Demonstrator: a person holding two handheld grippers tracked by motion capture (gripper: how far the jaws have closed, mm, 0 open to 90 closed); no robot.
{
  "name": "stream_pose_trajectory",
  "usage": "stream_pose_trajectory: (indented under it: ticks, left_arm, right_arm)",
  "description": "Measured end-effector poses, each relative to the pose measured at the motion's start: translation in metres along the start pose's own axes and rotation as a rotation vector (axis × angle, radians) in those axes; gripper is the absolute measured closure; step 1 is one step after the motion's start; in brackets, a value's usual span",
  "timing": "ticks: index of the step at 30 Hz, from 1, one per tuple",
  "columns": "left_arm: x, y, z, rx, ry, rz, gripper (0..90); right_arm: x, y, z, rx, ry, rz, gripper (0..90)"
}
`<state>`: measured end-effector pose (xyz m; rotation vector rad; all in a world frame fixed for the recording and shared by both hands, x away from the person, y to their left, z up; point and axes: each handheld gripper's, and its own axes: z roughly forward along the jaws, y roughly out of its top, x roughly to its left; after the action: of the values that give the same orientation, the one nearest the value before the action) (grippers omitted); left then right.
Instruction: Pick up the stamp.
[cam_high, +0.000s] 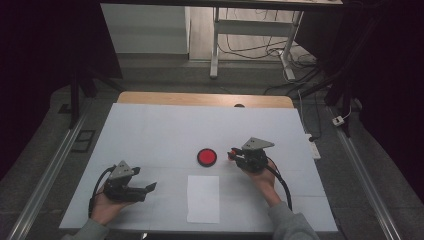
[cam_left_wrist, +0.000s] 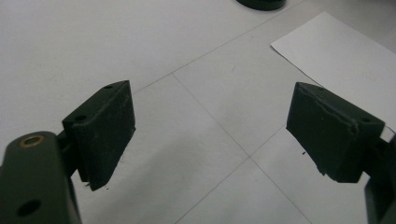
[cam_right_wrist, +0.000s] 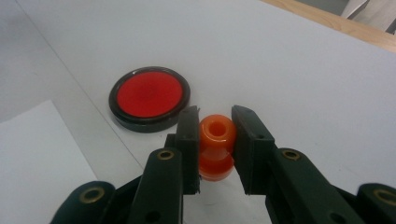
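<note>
Right gripper (cam_right_wrist: 215, 135) clamps the orange piece (cam_right_wrist: 216, 140) low over the table (left gripper (cam_high: 147, 188) gapes wide).

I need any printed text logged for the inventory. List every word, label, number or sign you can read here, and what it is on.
None can be read.
White sheet of paper: blank.
Red disc in its black rim: no marking.
Orange piece held in the right gripper: no marking.
Left gripper: plain black pads, no label.
</note>
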<state>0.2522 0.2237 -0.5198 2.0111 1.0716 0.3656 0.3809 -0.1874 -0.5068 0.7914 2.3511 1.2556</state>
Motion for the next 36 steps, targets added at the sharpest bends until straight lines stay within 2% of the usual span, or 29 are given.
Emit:
stream_pose_trajectory:
  ticks: [14, 21, 26, 36]
  left_arm:
    - [-0.001, 0.0, 0.0, -0.005, 0.008, 0.004, 15.7]
    - [-0.001, 0.0, 0.0, -0.008, 0.011, 0.006, 15.7]
    - [-0.001, 0.0, 0.0, -0.006, 0.012, 0.008, 15.7]
    - [-0.001, 0.0, 0.0, -0.009, 0.016, 0.008, 15.7]
  right_arm:
    - [0.005, 0.008, -0.017, -0.064, 0.025, 0.005, 72.0]
    - [0.011, 0.011, -0.025, -0.081, 0.045, -0.006, 71.9]
    - [0.014, 0.012, -0.028, -0.084, 0.042, -0.024, 71.9]
    - [0.021, 0.016, -0.034, -0.106, 0.081, -0.015, 71.9]
